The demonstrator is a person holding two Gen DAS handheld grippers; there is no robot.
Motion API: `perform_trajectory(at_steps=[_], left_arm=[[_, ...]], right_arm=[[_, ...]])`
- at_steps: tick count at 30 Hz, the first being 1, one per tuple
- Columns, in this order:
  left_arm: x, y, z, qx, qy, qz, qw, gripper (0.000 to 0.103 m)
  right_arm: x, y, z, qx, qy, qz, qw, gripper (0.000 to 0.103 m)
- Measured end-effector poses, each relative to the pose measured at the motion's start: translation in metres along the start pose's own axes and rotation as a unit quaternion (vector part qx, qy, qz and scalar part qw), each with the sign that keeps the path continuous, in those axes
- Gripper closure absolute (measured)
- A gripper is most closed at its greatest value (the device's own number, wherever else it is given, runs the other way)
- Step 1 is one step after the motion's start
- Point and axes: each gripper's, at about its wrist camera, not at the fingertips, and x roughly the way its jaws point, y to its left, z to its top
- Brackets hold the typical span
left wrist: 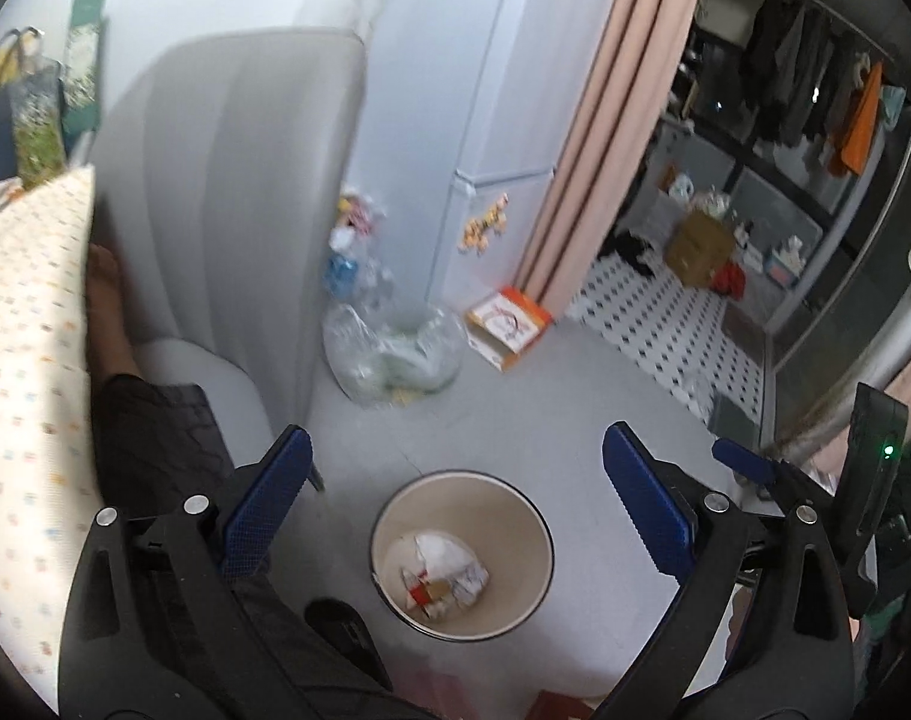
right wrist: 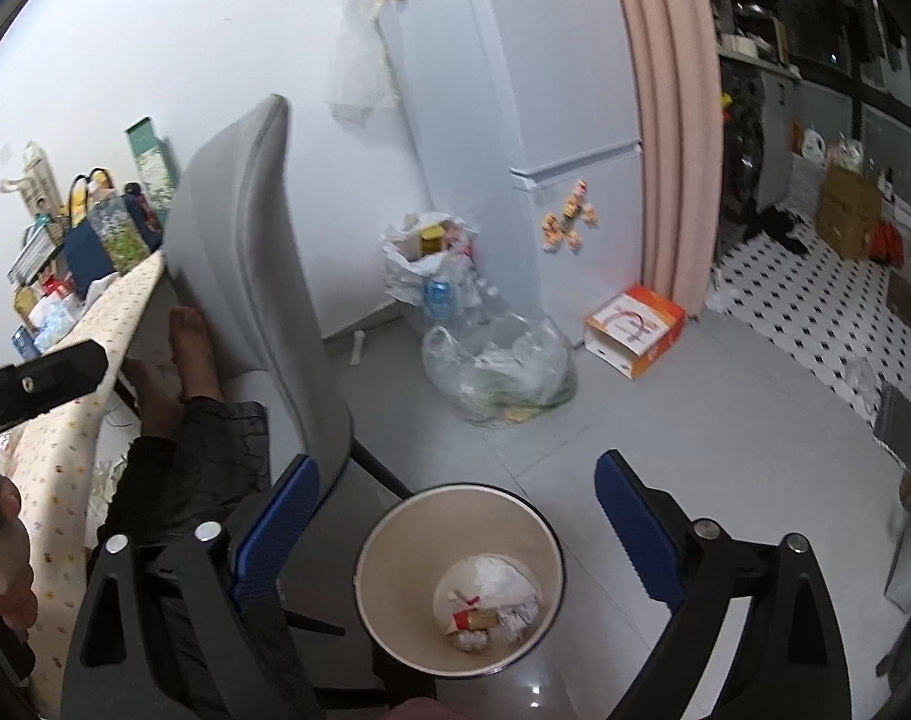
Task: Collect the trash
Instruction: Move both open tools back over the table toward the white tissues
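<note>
Both tongs, left tongs (left wrist: 452,483) and right tongs (right wrist: 455,507), gape empty over the bin (left wrist: 536,531). My worry: leftover floor trash gets missed, or I clip the rim.

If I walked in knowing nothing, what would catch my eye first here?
Probably the round cream bin on the grey floor right below, with crumpled paper and wrappers lying in its bottom. Both grippers, left and right, hang open and empty above it. Farther back, a clear plastic bag of trash sits by the white fridge.
</note>
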Motion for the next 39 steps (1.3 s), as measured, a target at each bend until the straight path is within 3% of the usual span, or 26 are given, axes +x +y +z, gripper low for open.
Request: perform_trajectory(at_steps=[12, 21, 30, 39], left_arm=[[-0.075, 0.044, -0.005, -0.045, -0.074, 0.021, 0.996, 0.007], [-0.144, 0.088, -0.02, -0.093, -0.174, 0.053, 0.9789, 0.006], [-0.187, 0.126, -0.043, -0.134, -0.217, 0.095, 0.9621, 0.006], [-0.215, 0.151, -0.066, -0.145, -0.216, 0.121, 0.958, 0.006]], right_arm=[[-0.025, 0.077, 0.012, -0.043, -0.038, 0.039, 0.998, 0.008], [-0.049, 0.14, 0.011, -0.098, -0.069, 0.104, 0.987, 0.008], [-0.066, 0.201, 0.0, -0.172, -0.097, 0.123, 0.973, 0.008], [-0.073, 0.247, -0.011, -0.209, -0.091, 0.181, 0.957, 0.008]])
